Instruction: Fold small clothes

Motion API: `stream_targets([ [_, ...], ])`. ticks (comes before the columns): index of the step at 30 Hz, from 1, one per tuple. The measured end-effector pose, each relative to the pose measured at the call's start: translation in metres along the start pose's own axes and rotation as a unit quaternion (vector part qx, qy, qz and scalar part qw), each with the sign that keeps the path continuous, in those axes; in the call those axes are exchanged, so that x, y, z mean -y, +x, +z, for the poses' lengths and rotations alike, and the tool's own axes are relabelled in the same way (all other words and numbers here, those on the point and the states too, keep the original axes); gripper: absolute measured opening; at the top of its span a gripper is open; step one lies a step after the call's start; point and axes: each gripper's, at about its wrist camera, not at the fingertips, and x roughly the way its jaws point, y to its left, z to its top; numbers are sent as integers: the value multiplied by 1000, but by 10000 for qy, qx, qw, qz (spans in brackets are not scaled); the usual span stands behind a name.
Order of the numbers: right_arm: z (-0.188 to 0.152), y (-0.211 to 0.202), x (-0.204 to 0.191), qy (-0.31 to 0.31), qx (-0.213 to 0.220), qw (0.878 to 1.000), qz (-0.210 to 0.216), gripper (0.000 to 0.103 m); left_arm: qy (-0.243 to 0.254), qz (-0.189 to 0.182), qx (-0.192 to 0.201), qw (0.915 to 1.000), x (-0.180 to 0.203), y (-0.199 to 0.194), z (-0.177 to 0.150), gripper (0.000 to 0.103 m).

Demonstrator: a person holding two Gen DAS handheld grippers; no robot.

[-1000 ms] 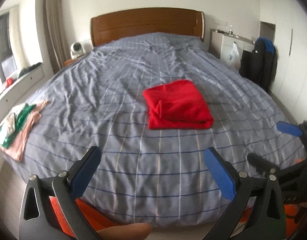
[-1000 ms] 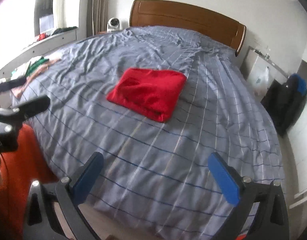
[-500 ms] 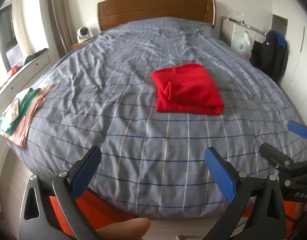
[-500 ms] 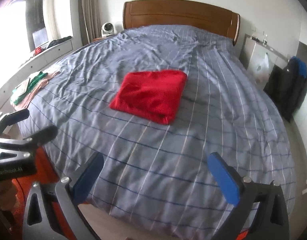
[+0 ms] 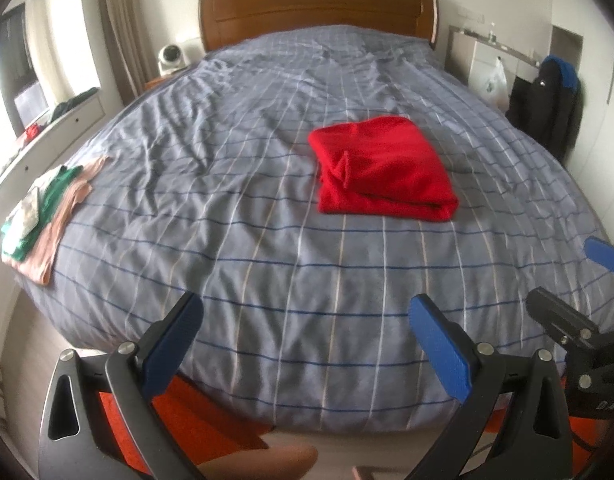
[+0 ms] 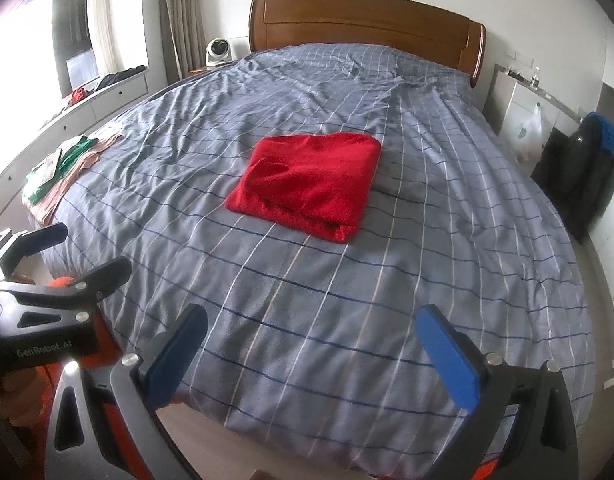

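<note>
Here, folded red garment [image 5: 383,170] lies on bed [image 5: 267,264]; both grippers empty.

A folded red fleece garment [image 5: 383,168] lies near the middle of the grey checked bed cover [image 5: 267,240], well apart from a small stack of folded pink, green and white clothes [image 5: 43,208] at the bed's left edge. Behind the bed stands the brown wooden headboard [image 5: 319,8], with a small white fan [image 5: 171,55] to its left. A black and blue backpack [image 5: 551,104] sits right of the bed. Both claws hang before the foot of the bed, the left claw [image 5: 307,344] left of the right claw [image 6: 313,356].
</note>
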Motion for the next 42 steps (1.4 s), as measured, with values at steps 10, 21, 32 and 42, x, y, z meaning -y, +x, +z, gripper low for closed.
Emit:
stream_targets([
  [10,7,-14,-7,4,83,9997,248,103,168,-16,209,9996,3,-9,3,103],
  [21,4,-8,-4,80,-46,9998,191,103,157,-14,227,9996,4,-11,4,103],
  [32,3,-7,-4,73,-65,9998,187,103,150,29,221,9996,2,-9,4,103],
  [42,2,-4,-4,71,-96,9998,167,103,3,29,343,9994,1,-15,4,103],
])
